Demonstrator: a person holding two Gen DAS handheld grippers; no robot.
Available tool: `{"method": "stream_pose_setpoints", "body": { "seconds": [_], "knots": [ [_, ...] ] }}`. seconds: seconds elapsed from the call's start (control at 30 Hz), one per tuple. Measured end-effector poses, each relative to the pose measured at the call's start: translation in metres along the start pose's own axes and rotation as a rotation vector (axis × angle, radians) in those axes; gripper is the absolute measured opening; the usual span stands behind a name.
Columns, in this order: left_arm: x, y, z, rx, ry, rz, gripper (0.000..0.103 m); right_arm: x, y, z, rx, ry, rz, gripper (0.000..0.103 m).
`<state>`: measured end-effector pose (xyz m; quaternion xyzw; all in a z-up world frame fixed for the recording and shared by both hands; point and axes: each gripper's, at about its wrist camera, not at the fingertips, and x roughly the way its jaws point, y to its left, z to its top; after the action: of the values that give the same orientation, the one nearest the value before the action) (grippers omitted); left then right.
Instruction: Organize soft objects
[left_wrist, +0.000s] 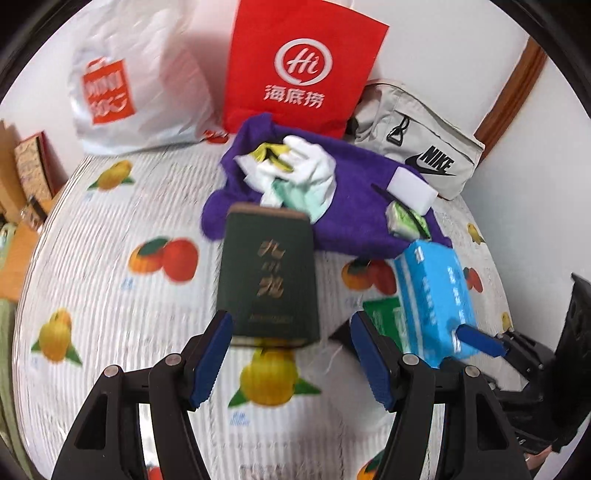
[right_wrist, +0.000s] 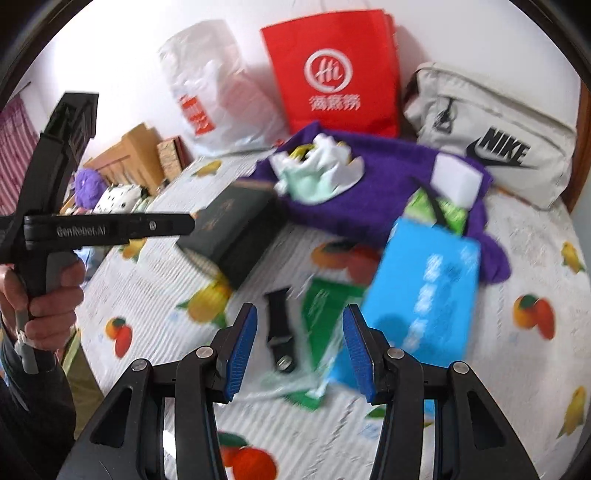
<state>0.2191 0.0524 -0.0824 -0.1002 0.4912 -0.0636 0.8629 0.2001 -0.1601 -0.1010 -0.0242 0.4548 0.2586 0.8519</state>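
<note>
Looking past the left gripper (left_wrist: 291, 354) — jaws apart, nothing between them — there's a green box (left_wrist: 267, 277) lying on the bed (left_wrist: 110, 295). The right gripper (right_wrist: 300, 350) is also open and empty, over a watch strap (right_wrist: 280, 328) and a green packet (right_wrist: 325, 299), with a blue tissue pack (right_wrist: 424, 291) just beside it. Further out, socks (left_wrist: 295, 173) and a white sponge (left_wrist: 413, 188) sit heaped on a purple towel (left_wrist: 354, 218). The red bag (left_wrist: 303, 70) stands behind. Looks like sorting has barely started — everything's still loose.
</note>
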Motion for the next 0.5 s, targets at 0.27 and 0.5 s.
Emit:
{"method": "stream_pose_setpoints", "body": {
  "seconds": [0.27, 0.5],
  "knots": [
    [-0.008, 0.02, -0.022, -0.046, -0.001, -0.03, 0.065, 0.03, 0.032, -0.023, -0.099, 0.077, -0.064, 0.04],
    [-0.006, 0.031, -0.026, -0.043, 0.007, -0.049, 0.065, 0.057, 0.037, -0.03, -0.13, 0.133, -0.125, 0.036]
  ]
}}
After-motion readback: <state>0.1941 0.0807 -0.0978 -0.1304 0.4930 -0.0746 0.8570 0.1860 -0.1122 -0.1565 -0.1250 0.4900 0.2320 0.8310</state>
